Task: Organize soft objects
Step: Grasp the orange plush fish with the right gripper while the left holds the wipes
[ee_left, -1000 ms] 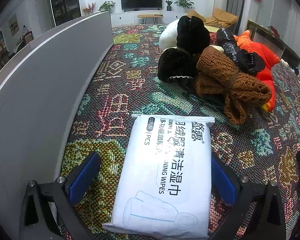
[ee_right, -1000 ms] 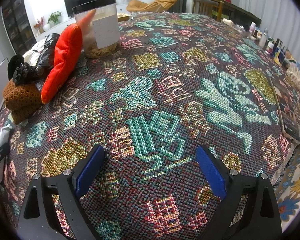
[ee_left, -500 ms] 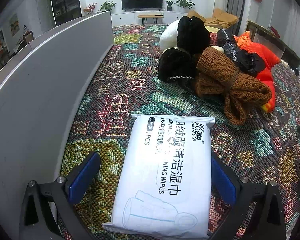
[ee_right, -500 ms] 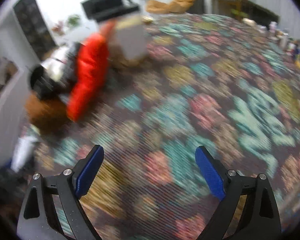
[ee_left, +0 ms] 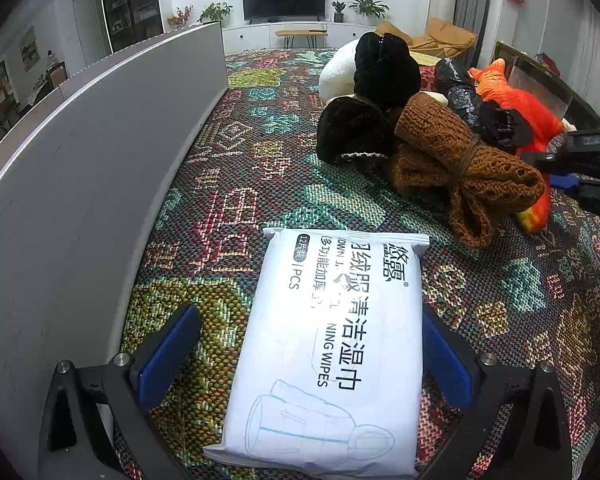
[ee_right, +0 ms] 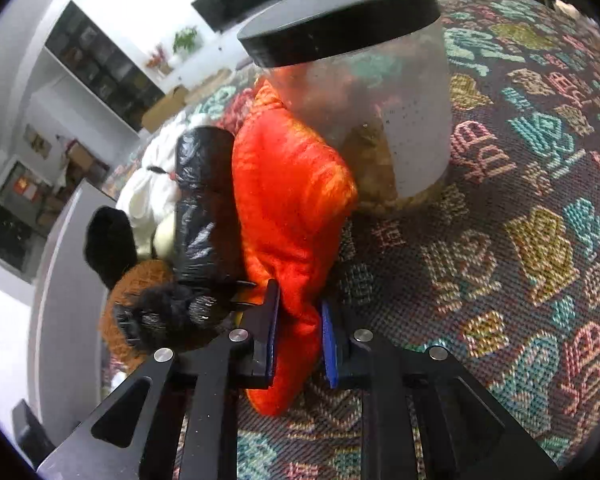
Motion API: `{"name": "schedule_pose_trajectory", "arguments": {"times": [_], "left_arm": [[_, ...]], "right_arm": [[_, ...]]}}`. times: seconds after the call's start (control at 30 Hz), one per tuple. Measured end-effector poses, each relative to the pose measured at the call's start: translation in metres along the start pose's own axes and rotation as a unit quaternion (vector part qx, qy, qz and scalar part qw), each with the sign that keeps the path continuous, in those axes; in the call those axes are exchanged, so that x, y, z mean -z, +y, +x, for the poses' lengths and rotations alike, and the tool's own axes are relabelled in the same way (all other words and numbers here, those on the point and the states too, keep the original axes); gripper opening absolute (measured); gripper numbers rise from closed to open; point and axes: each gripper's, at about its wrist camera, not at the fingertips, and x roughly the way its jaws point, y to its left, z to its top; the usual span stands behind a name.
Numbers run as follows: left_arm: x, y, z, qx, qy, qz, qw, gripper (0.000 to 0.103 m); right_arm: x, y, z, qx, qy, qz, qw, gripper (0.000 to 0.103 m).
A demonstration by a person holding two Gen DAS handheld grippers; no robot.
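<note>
A white pack of wet wipes lies flat on the patterned cloth between the fingers of my left gripper, which is open; the left pad stands clear of the pack. My right gripper is closing tight on the lower end of an orange plush toy, both blue pads pressing its fabric. In the left wrist view that gripper shows at the right edge beside the orange toy. A brown knitted bundle, black furry pieces and a white plush lie piled beside it.
A clear jar with a black lid stands right behind the orange toy. A rolled black plastic bag and a black hair claw rest against the toy's left side. A grey panel walls the table's left edge.
My right gripper swung left across the cloth to the pile and went from open to shut on the orange toy. The left gripper and the wipes pack stayed put.
</note>
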Motion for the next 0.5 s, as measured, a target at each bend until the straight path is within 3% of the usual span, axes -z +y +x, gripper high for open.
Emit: {"name": "schedule_pose_trajectory", "arguments": {"times": [0.17, 0.23, 0.43, 0.5], "left_arm": [[-0.001, 0.0, 0.001, 0.0, 0.0, 0.0, 1.0, 0.103], [-0.001, 0.0, 0.002, 0.0, 0.0, -0.001, 1.0, 0.103], [0.002, -0.001, -0.001, 0.0, 0.0, -0.001, 1.0, 0.103], [0.002, -0.001, -0.001, 0.0, 0.0, -0.001, 1.0, 0.103]], "right_arm": [[0.033, 0.035, -0.04, -0.031, 0.028, -0.098, 0.994, 0.016], [0.051, 0.031, -0.052, -0.035, 0.045, -0.11, 0.992, 0.016], [0.082, -0.04, -0.083, -0.011, 0.062, -0.051, 0.997, 0.016], [0.086, -0.069, -0.094, 0.021, 0.051, -0.03, 0.998, 0.015]]}}
